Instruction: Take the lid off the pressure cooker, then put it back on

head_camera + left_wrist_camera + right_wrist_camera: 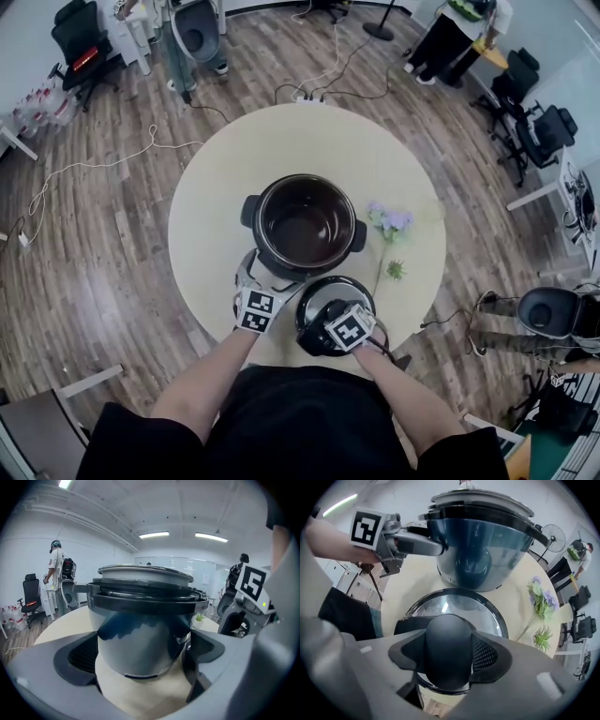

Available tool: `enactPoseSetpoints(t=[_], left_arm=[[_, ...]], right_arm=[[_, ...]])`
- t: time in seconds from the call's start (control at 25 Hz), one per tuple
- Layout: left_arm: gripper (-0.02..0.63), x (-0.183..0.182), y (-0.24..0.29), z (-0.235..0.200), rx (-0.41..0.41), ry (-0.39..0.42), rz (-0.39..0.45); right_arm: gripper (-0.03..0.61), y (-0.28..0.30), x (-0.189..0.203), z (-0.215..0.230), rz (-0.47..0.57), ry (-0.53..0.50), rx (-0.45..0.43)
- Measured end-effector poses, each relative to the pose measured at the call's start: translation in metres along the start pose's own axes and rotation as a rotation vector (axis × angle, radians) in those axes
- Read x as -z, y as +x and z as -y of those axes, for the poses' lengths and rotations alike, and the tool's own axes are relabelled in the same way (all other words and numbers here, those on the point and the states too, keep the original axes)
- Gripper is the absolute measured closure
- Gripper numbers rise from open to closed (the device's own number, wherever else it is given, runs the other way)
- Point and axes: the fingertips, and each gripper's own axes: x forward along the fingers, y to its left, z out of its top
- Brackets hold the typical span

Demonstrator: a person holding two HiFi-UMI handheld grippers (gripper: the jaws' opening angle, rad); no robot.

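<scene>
The pressure cooker (306,226) stands open, its dark pot showing, in the middle of the round beige table (216,197). Its black-rimmed steel lid (317,305) is at the table's front edge, just in front of the cooker. My right gripper (339,323) points straight down, shut on the lid's black handle (447,641); whether the lid rests on the table I cannot tell. My left gripper (253,281) is at the cooker's near-left side, jaws spread wide with the cooker wall (143,625) filling the gap between them.
Purple artificial flowers (390,222) and a small green sprig (396,270) lie on the table to the cooker's right. Office chairs (80,42), cables (94,164) and standing people (192,37) are spread round the table on the wooden floor.
</scene>
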Motion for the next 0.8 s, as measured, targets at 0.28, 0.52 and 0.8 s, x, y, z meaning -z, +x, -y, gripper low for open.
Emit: enactPoseSetpoints(t=[0.28, 0.52, 0.8], left_arm=[[0.023, -0.001, 0.0, 0.0, -0.002, 0.002, 0.001], [0.023, 0.001, 0.002, 0.001, -0.002, 0.003, 0.004], [0.023, 0.001, 0.001, 0.002, 0.002, 0.001, -0.009]], right_arm=[[0.291, 0.016, -0.007, 0.004, 0.022, 0.013, -0.003], [0.291, 0.018, 0.003, 0.003, 0.002, 0.029, -0.016], [0.291, 0.012, 0.01, 0.009, -0.021, -0.01, -0.015]])
